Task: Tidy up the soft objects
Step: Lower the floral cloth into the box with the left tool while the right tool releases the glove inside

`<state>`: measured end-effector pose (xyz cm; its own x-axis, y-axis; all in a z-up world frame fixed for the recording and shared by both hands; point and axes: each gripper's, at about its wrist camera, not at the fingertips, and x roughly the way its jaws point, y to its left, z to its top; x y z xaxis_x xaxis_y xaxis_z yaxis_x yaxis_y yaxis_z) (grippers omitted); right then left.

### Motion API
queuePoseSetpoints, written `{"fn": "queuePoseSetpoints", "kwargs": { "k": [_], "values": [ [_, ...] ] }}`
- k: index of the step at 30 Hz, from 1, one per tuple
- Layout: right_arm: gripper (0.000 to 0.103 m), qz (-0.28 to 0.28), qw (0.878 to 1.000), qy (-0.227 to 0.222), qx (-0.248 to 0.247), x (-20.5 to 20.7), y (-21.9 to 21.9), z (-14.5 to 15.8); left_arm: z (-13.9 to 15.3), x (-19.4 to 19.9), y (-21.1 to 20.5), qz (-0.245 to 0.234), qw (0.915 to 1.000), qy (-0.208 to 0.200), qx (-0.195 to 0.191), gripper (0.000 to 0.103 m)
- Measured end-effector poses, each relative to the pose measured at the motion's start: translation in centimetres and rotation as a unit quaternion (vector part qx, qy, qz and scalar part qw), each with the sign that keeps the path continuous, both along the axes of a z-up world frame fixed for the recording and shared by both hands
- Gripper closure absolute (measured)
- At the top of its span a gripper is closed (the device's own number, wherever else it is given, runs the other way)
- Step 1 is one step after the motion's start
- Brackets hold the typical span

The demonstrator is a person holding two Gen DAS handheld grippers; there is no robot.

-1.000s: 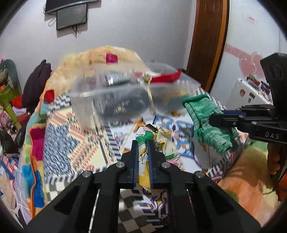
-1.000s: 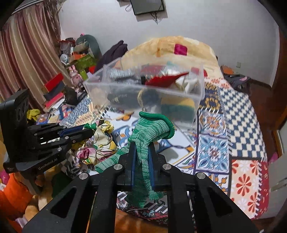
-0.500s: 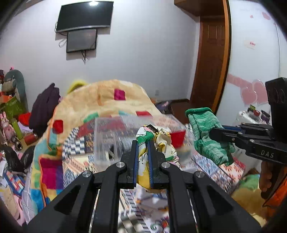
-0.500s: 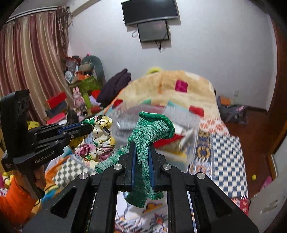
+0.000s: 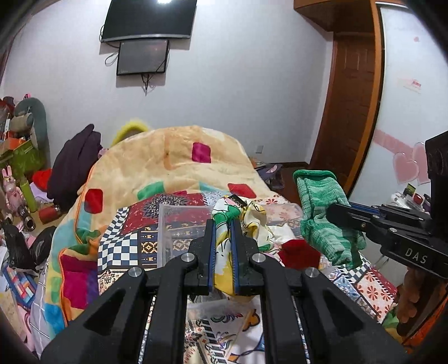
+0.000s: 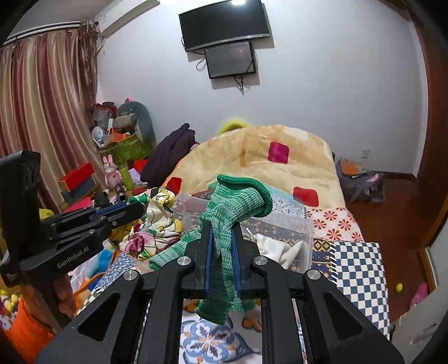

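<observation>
My left gripper (image 5: 223,224) is shut on a floral yellow, green and white cloth (image 5: 246,221) and holds it up over the clear plastic bin (image 5: 179,224) on the bed. My right gripper (image 6: 221,226) is shut on a green knitted glove (image 6: 235,201), also lifted above the bin (image 6: 280,224). The glove shows at the right of the left wrist view (image 5: 322,212). The floral cloth shows at the left of the right wrist view (image 6: 159,215). White and red soft items lie in the bin.
A patchwork quilt (image 5: 126,232) covers the bed, with a cream blanket (image 5: 173,168) heaped behind the bin. Toys and boxes crowd the left side (image 6: 117,145). A wooden door (image 5: 352,106) stands at the right. A TV (image 6: 224,25) hangs on the far wall.
Both grippers have risen well above the bed with their cloths still held. The bin has dropped low in both views, and the wall and TV have come into sight.
</observation>
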<state>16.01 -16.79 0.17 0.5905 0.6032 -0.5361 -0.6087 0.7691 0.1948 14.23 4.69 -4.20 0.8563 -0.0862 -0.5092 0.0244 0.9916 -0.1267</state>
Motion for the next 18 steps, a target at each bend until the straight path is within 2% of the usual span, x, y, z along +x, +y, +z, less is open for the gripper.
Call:
{"fn": "queuePoseSetpoints", "kwargs": {
  "k": [11, 16, 18],
  "values": [
    [0.092, 0.014, 0.997, 0.047, -0.056, 2.5, 2.9, -4.2, -4.0, 3.9, 0.0, 0.003, 0.9982, 0.06, 0.01, 0.094],
    [0.091, 0.012, 0.995, 0.046, -0.082, 2.6, 3.3, -5.0, -5.0, 4.5, 0.1, 0.002, 0.9969, 0.077, 0.011, 0.094],
    [0.086, 0.009, 0.995, 0.047, -0.087, 2.7, 3.2, -5.0, -4.9, 4.4, 0.0, 0.002, 0.9969, 0.078, 0.014, 0.092]
  ]
}}
